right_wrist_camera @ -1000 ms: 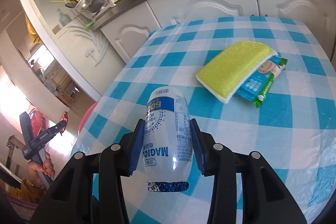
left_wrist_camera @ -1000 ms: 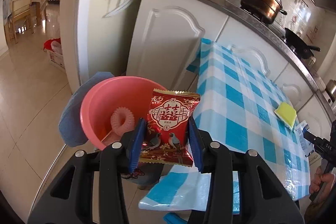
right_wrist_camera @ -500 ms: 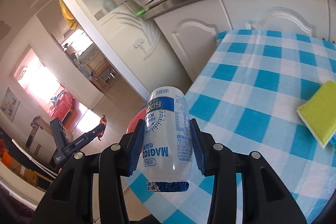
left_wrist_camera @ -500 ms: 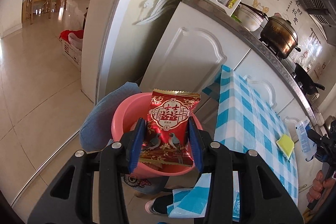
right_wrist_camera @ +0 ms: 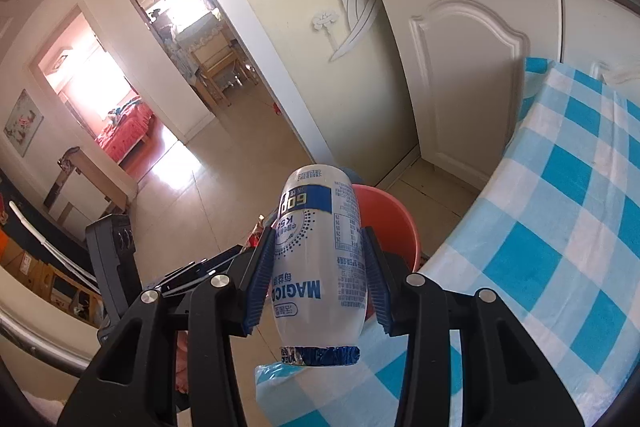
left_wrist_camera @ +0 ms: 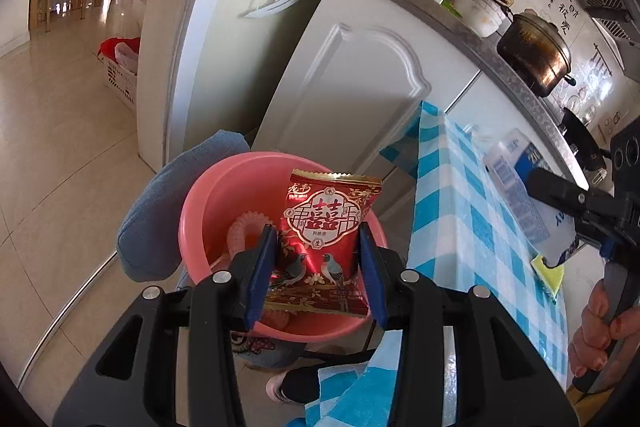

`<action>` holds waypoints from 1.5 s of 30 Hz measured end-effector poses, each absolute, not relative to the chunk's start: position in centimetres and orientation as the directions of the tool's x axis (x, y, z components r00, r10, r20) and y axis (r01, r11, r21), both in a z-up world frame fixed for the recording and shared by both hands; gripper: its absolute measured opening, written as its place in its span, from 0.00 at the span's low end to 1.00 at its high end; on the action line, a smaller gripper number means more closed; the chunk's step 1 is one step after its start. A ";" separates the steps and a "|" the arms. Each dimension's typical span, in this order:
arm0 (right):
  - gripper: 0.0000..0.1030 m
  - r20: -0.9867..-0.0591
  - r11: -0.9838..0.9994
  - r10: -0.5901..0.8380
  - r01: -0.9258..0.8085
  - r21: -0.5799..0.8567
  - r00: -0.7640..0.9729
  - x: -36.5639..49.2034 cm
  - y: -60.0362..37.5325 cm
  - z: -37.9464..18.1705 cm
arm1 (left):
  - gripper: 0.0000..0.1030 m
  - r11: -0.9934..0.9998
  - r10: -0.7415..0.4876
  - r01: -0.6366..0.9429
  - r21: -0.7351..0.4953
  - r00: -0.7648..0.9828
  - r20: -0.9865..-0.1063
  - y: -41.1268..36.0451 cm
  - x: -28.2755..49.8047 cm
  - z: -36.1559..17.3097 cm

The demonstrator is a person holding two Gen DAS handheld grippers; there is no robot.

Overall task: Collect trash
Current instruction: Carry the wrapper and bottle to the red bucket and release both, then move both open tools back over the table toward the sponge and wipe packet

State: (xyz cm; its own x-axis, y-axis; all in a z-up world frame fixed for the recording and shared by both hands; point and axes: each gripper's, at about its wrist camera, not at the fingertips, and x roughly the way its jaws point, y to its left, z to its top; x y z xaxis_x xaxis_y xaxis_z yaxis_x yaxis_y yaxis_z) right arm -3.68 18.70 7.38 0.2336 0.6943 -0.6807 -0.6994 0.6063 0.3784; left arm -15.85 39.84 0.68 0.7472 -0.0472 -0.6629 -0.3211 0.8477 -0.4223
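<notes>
The left gripper (left_wrist_camera: 318, 255) holds a red snack bag (left_wrist_camera: 326, 231). Its blue fingers (left_wrist_camera: 262, 267) press on both sides of the bag, which stands up straight between them. The bag hangs right in front of a pink tub (left_wrist_camera: 200, 219) that sits low by the floor, next to the desk (left_wrist_camera: 460, 211) with the blue and white cloth. Something pink and curly (left_wrist_camera: 244, 231) is already lying in the tub. A blue cloth (left_wrist_camera: 160, 227) hangs over its far side.

The right gripper (right_wrist_camera: 318, 277) holds a white bottle (right_wrist_camera: 320, 263) with blue writing. Its fingers (right_wrist_camera: 260, 279) squeeze the bottle around the middle, and the foil top points back at the camera. The bottle is in the air past the edge of the desk (right_wrist_camera: 560, 227), with the pink tub (right_wrist_camera: 396, 223) showing behind it.

I think the step now is to drop both things into the tub. To do it well, bring each gripper over the middle of the tub, not over the rim. Go low first, so nothing bounces out. Then open the fingers wide. The bag is light and may stick to a finger, so a small shake could help. The two grippers are near each other, so let one go first to stop them from bumping.
</notes>
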 end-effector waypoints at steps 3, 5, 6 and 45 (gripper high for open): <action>0.43 -0.705 0.614 0.669 -0.710 0.345 0.236 -3.1 20.9 6.3 | 0.41 0.854 -0.059 -0.320 -0.410 0.722 -0.689 39.3 -14.9 -0.7; 0.43 -0.717 0.621 0.654 -0.713 0.326 0.241 -2.9 21.9 5.5 | 0.41 0.863 -0.048 -0.329 -0.384 0.703 -0.710 38.9 -14.3 -1.6; 0.45 -0.725 0.630 0.640 -0.714 0.304 0.255 -2.9 22.4 5.1 | 0.41 0.867 -0.041 -0.335 -0.370 0.691 -0.722 38.8 -14.0 -2.1; 0.91 -0.565 0.770 0.631 -0.520 0.371 0.532 -5.2 6.9 4.0 | 0.91 0.873 0.045 -0.384 -0.301 0.678 -0.733 35.8 -15.2 0.1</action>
